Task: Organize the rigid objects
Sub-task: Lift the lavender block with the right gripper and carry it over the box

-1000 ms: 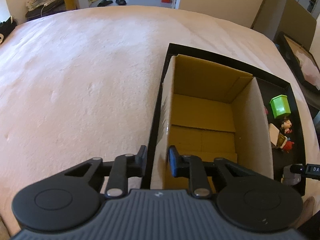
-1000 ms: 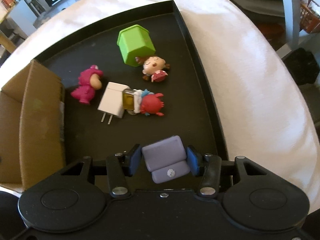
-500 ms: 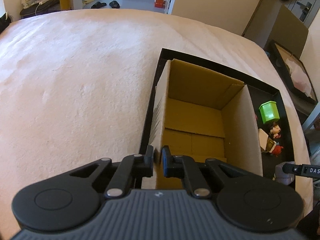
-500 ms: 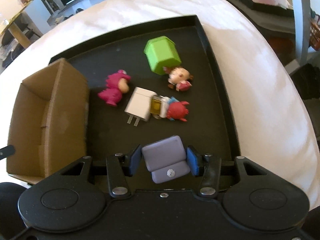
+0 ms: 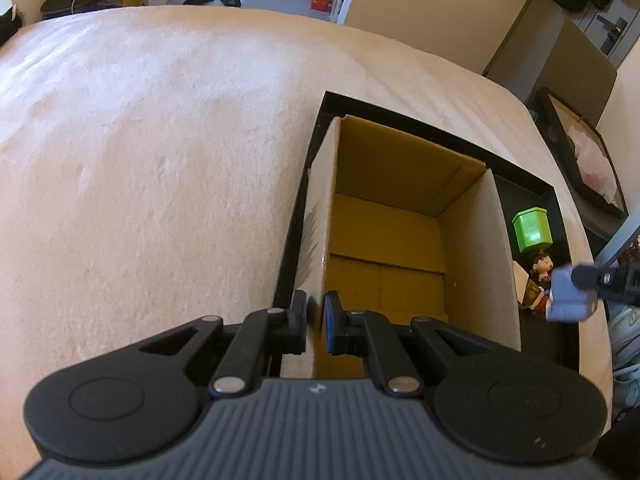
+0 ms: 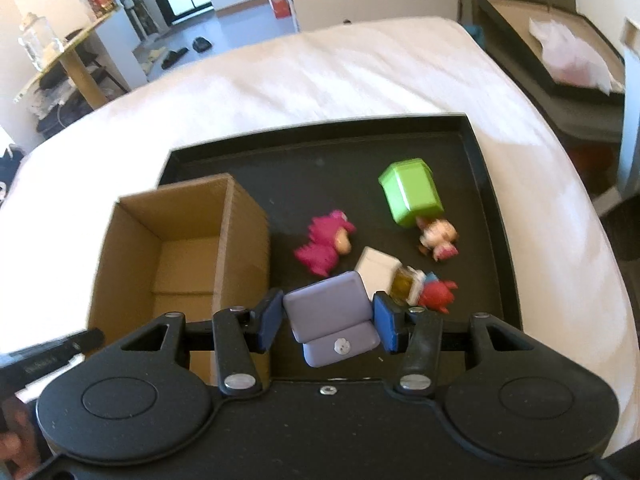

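An open cardboard box [image 5: 400,240] [image 6: 180,248] stands in a black tray [image 6: 320,160] on a bed. My left gripper [image 5: 316,322] is shut on the box's near left wall. My right gripper [image 6: 328,316] is shut on a lilac block [image 6: 332,316] and holds it above the tray, right of the box; the block also shows in the left wrist view [image 5: 568,296]. On the tray lie a green block [image 6: 412,192], a pink figure [image 6: 326,244], a white plug [image 6: 376,268], a red figure [image 6: 436,296] and a small doll [image 6: 436,236].
The pale bed cover [image 5: 160,160] spreads left of and behind the tray. A second dark tray with pink stuff [image 6: 560,60] sits off the bed at the right. Shoes and furniture are on the floor beyond.
My left gripper closed on the box wall. My right gripper lifted the lilac block and pulled back and up; the box is now in its view.
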### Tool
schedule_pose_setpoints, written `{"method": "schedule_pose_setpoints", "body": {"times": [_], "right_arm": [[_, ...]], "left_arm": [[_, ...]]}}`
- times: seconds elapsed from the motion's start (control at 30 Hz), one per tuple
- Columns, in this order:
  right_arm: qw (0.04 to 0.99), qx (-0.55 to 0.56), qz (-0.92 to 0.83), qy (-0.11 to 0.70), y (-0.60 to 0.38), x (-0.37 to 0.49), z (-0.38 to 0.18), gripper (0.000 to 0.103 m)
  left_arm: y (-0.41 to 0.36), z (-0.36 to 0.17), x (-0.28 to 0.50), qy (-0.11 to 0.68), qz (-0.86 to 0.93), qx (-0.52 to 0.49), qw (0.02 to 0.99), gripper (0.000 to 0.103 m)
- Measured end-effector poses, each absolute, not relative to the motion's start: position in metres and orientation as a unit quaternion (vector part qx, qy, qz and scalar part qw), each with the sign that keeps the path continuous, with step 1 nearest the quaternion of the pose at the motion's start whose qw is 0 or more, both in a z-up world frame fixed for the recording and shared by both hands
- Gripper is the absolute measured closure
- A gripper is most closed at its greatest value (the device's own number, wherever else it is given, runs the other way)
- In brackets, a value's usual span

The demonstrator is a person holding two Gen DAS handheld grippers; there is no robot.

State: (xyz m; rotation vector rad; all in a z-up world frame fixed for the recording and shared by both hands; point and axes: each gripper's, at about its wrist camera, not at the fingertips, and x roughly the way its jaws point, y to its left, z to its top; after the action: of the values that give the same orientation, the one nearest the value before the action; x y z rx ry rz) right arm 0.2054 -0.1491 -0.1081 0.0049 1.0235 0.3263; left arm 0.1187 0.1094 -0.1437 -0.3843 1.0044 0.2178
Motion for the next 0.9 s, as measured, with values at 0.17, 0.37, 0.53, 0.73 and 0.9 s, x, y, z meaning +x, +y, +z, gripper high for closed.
{"method": "schedule_pose_setpoints", "body": {"times": [0.17,0.37,0.53,0.73,0.9], "right_arm": [[0.865,0.002,0.168,0.473,-0.133,0.208,-0.097,0.055],[0.867,-0.002,0.185,0.463,-0.115,0.209,-0.089,0.055],[0.865,-0.011,0.201,0.459,-0.095,0.208,-0.085,0.055],[0.858,-0.028,0.225,0.462,-0.069,0.206,-0.089,0.055],[0.848,-0.049,0.25,0.464,-0.051,0.201,-0.095,0.055]], "left_arm": [[0.108,-0.144,0.12,0.477,0.097,-0.186,0.853,0.095],[0.108,-0.145,0.119,0.475,0.095,-0.186,0.855,0.095],[0.107,-0.146,0.119,0.472,0.094,-0.18,0.858,0.095],[0.107,-0.147,0.118,0.47,0.091,-0.176,0.86,0.095],[0.109,-0.149,0.119,0.471,0.091,-0.179,0.859,0.095]]}}
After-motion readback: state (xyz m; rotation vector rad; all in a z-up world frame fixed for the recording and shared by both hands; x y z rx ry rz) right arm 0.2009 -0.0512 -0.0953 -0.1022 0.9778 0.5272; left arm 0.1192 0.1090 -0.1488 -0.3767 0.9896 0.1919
